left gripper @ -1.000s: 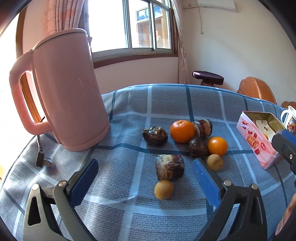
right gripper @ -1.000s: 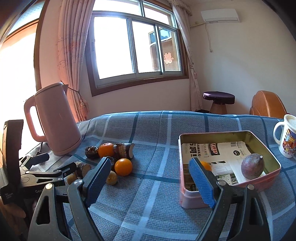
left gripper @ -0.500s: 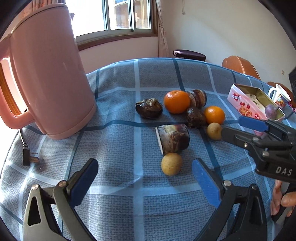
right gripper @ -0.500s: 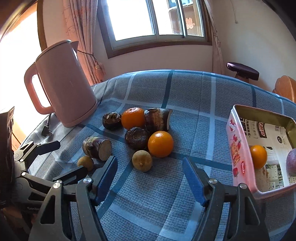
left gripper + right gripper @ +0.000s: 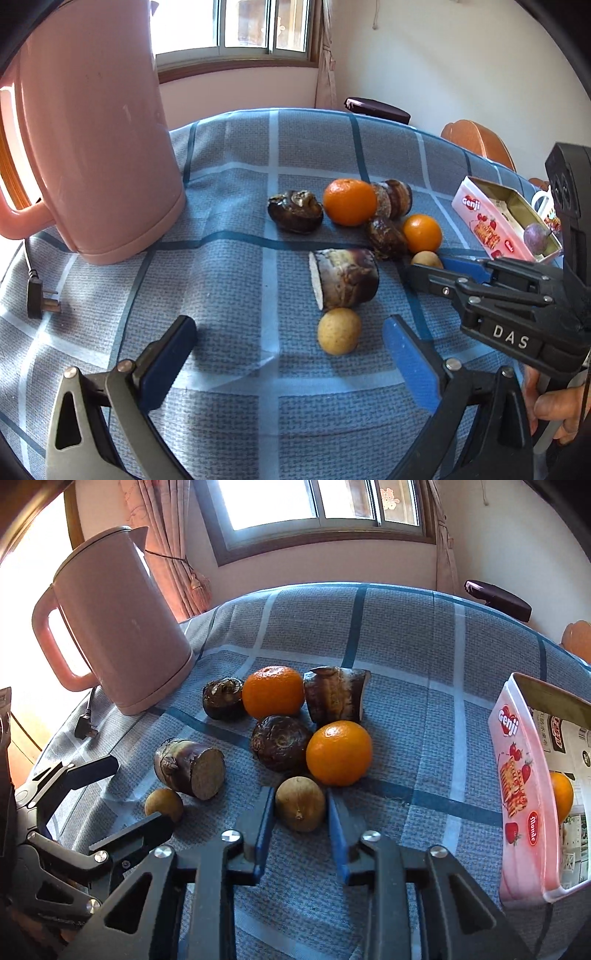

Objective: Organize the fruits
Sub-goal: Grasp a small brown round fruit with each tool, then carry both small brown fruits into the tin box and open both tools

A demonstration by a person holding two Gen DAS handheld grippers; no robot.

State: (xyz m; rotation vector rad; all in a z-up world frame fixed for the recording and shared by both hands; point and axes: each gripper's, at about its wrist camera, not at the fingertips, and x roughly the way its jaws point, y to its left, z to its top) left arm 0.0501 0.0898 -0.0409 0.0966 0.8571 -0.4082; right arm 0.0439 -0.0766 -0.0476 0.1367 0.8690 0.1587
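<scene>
A small tan round fruit (image 5: 301, 805) lies on the blue checked cloth, and my right gripper (image 5: 299, 795) is shut on it, one blue pad pressing on each side. Right behind it sit an orange (image 5: 339, 753), a second orange (image 5: 273, 690) and several dark brown pieces (image 5: 280, 742). My left gripper (image 5: 288, 339) is open low over the cloth, with another tan fruit (image 5: 339, 331) lying loose between its fingers, nearer the right one. A cut dark piece (image 5: 345, 278) lies just beyond that fruit. The pink tin (image 5: 521, 801) at the right holds an orange (image 5: 561, 797) and a purple fruit (image 5: 535, 238).
A tall pink kettle (image 5: 92, 129) stands at the left, its plug (image 5: 38, 299) lying on the cloth near the table edge. A mug (image 5: 543, 203) peeks out behind the tin. A stool (image 5: 498, 600) and a wooden chair (image 5: 476, 138) stand beyond the table.
My right gripper swung left and down from over the tin to the fruit pile and closed on the small tan fruit. The left gripper tilted further down over the cloth.
</scene>
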